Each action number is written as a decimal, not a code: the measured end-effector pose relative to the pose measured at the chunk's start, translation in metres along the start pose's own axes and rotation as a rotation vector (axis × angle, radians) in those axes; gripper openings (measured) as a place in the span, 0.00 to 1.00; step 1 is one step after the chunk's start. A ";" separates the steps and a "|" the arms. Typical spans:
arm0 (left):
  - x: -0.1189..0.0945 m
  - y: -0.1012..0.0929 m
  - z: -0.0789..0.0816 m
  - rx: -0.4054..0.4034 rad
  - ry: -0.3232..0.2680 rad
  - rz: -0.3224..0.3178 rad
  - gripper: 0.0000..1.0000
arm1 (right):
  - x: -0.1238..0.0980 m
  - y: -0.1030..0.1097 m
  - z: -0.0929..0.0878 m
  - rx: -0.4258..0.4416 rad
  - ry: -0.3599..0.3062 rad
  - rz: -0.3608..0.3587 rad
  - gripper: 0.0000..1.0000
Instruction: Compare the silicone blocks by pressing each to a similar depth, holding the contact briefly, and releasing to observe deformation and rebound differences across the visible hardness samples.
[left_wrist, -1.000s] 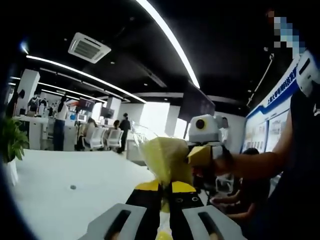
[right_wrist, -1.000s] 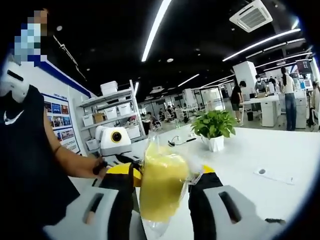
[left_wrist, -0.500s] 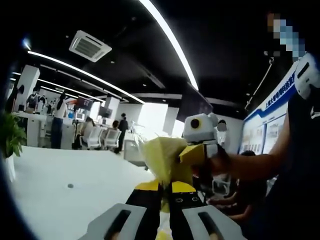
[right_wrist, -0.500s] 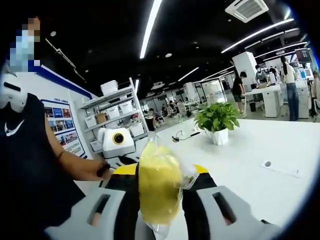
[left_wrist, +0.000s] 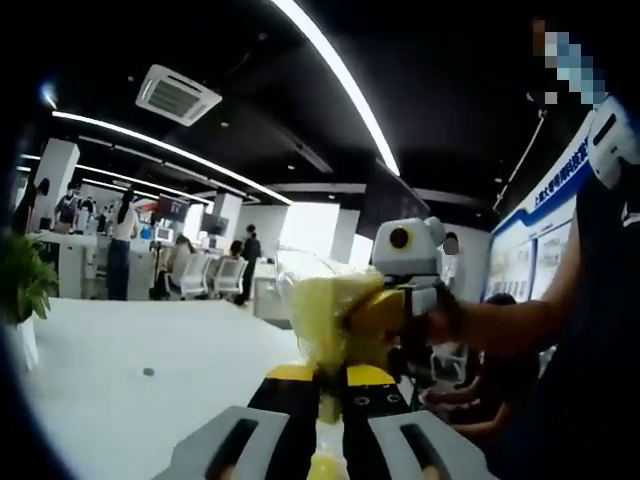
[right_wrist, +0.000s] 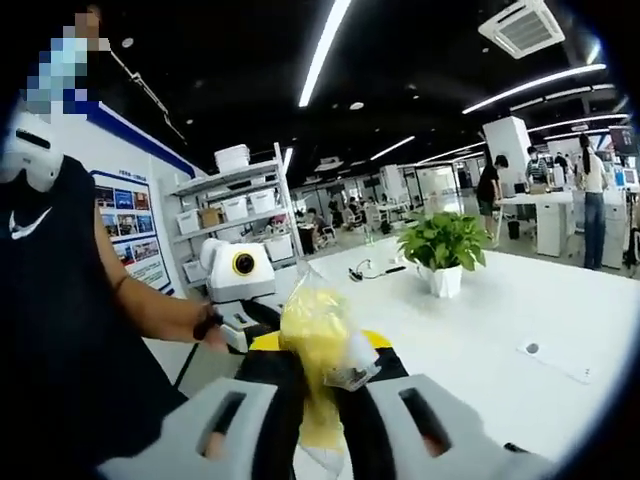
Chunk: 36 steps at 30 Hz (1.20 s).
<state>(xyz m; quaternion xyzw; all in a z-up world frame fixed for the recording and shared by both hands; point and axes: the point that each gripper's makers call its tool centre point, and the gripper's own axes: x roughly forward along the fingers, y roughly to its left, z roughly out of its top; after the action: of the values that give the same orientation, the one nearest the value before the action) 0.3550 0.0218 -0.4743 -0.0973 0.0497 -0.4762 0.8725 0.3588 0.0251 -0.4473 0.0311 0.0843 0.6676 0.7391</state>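
Compared with a second ago, the yellow silicone block in its clear bag (right_wrist: 318, 345) is squeezed narrower between the right gripper (right_wrist: 322, 385) fingers, which are drawn closer together in the right gripper view; in the left gripper view the bagged block (left_wrist: 325, 320) looks more crumpled than before. The block is held up in the air above the white desk (right_wrist: 480, 330), gripped from both sides at once. The left gripper (left_wrist: 322, 385) fingers are clenched on the lower neck of the bag, with almost no gap seen between their black and yellow tips. The right gripper fingers are clenched on the block itself, the plastic bunched against the right finger. In the left gripper view the right gripper is seen coming in from the right, its yellow finger (left_wrist: 375, 308) pressed into the side of the block, with a hand (left_wrist: 435, 318) and forearm behind it. In the right gripper view the left gripper (right_wrist: 262, 318) is seen just behind the block, held by a hand (right_wrist: 208, 328) of a person in a dark shirt (right_wrist: 50, 330). A potted green plant (right_wrist: 443, 250) stands on the desk, well apart from the block. Shelves with white boxes (right_wrist: 238, 215) stand by the wall, and long ceiling lights (left_wrist: 335, 75) run overhead.
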 end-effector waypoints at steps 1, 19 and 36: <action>0.000 0.000 0.000 0.005 0.003 0.001 0.06 | 0.000 0.000 -0.001 0.005 0.002 0.000 0.05; 0.001 -0.007 0.001 0.014 0.021 -0.001 0.10 | -0.003 0.004 -0.001 0.035 0.007 0.007 0.00; 0.002 -0.007 0.003 0.037 0.012 -0.007 0.11 | -0.004 0.003 0.001 0.051 -0.012 0.009 0.00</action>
<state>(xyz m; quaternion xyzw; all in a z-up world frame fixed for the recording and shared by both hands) 0.3506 0.0172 -0.4703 -0.0785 0.0458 -0.4808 0.8721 0.3558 0.0211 -0.4459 0.0544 0.0968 0.6684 0.7354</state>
